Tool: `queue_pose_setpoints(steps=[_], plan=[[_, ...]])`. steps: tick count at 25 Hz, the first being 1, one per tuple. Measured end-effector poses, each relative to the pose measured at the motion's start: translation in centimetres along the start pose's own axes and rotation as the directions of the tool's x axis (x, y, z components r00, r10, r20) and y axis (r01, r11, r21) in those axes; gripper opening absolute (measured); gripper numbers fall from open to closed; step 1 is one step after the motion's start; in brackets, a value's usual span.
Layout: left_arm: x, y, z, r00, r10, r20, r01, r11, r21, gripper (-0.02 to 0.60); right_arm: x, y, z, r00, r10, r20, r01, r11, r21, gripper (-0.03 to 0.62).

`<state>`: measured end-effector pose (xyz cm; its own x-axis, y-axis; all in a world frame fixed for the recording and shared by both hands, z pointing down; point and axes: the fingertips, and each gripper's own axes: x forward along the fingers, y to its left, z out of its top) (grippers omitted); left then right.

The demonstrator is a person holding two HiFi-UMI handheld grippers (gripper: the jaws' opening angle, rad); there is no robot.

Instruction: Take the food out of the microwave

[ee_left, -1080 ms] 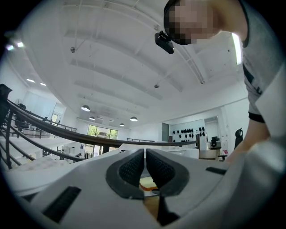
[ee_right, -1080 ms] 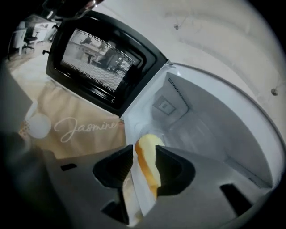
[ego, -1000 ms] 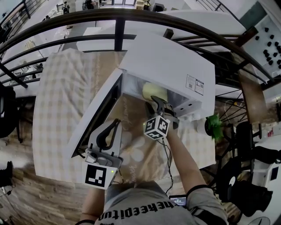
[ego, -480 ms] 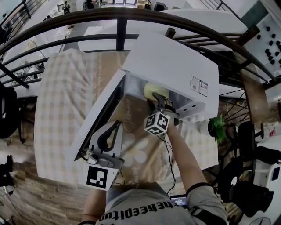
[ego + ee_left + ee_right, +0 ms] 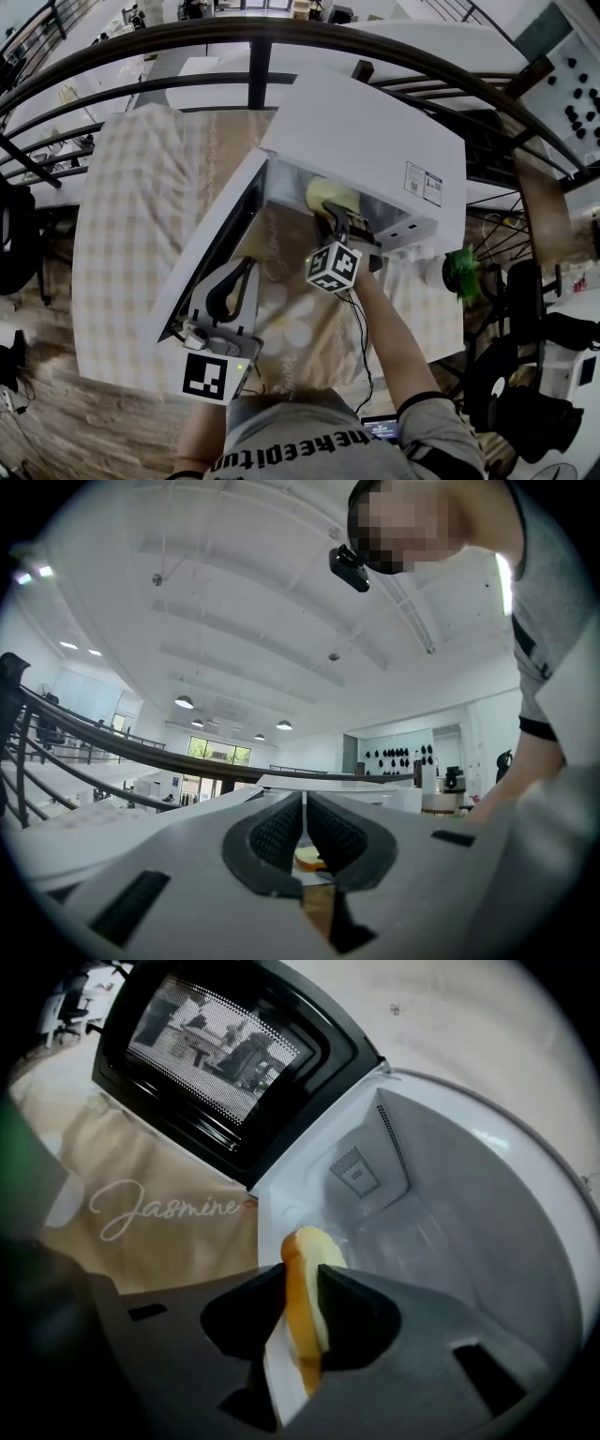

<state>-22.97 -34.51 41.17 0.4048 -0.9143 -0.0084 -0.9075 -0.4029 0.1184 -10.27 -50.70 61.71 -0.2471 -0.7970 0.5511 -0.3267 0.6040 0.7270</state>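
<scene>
While left gripper point(image 5: 306, 803) jaws sit closed, right gripper point(image 5: 302, 1279) jaws have just closed onto the food point(image 5: 307, 1246); cloth point(image 5: 141, 1162) reads "Jasmine".

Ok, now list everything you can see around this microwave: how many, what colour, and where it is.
microwave: one, white, standing on the runner
door: one, black-framed window, swung open to the left
food: one piece, yellow-orange, at the microwave's opening
runner: one, beige with white lettering, under the microwave
tablecloth: one, pale checked, beneath the runner
plant: one, green, right of the microwave
railing: one, dark, behind the microwave
left gripper: one, dark grey, jaws together, beside the open door
right gripper: one, dark grey, jaws have just been closing and press on the food
</scene>
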Motion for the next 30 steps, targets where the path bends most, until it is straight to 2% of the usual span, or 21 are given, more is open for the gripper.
queue_pose_setpoints(steps=[7, 13, 21, 30], plan=[[-0.4, -0.7, 0.5, 1.000, 0.007, 0.010, -0.007, 1.000, 0.002, 0.015, -2.4, -0.2, 1.6, 0.998, 0.003, 0.063, -0.007, 0.999, 0.053, 0.100], [-1.1, -1.6, 1.1, 1.000, 0.022, 0.017, -0.022, 1.000, 0.013, 0.015, -5.0, -0.8, 2.5, 0.992, 0.010, 0.123, -0.029, 0.987, 0.161, 0.098], [-1.9, -2.4, 3.7, 0.993, 0.066, 0.095, -0.070, 0.997, 0.040, 0.015, -8.7, -2.1, 3.5, 0.978, 0.020, 0.209, -0.091, 0.937, 0.338, 0.095], [-2.8, -4.2, 5.7, 0.986, 0.094, 0.136, -0.103, 0.993, 0.061, 0.015, -14.0, -3.4, 4.2, 0.953, 0.007, 0.302, -0.145, 0.888, 0.437, 0.095]])
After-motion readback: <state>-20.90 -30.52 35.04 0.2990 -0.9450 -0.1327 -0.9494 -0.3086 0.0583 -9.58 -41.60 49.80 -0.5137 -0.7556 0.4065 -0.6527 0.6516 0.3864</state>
